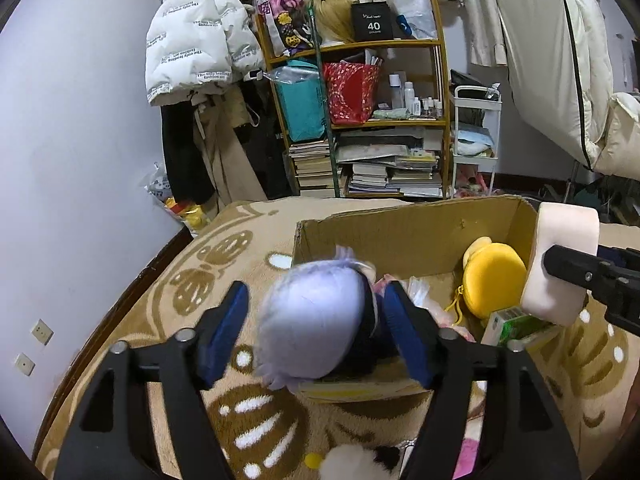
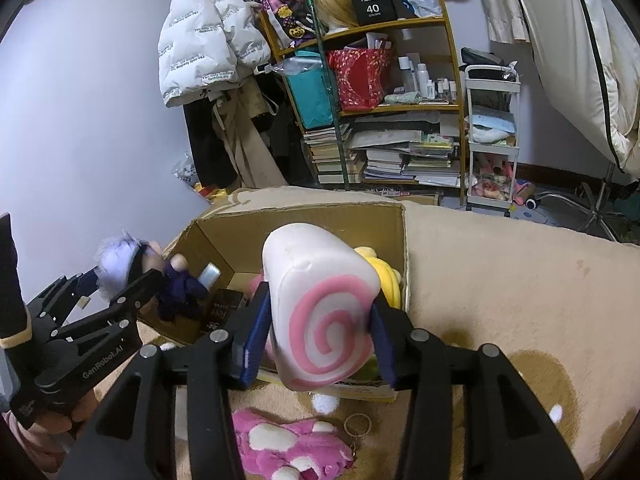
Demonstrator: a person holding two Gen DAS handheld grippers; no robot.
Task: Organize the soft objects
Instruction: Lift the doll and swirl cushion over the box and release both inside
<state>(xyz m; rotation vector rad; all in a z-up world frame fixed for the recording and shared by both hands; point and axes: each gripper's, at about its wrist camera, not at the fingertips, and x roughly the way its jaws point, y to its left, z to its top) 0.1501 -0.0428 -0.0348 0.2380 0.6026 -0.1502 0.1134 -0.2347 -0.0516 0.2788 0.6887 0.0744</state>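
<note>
So left gripper [image 1: 316,328] fingers look spread around the lavender-haired doll [image 1: 312,320] above the cardboard box [image 1: 400,232], might snag its rim; right gripper [image 2: 318,332] pinches the squishy swirl roll [image 2: 320,308], could bounce out

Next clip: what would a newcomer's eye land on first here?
Probably the white foam roll with a pink swirl, clamped in the right gripper above the open cardboard box. Next, the lavender-haired plush doll between the left gripper fingers over the box's near edge, and the yellow plush already inside.
</note>
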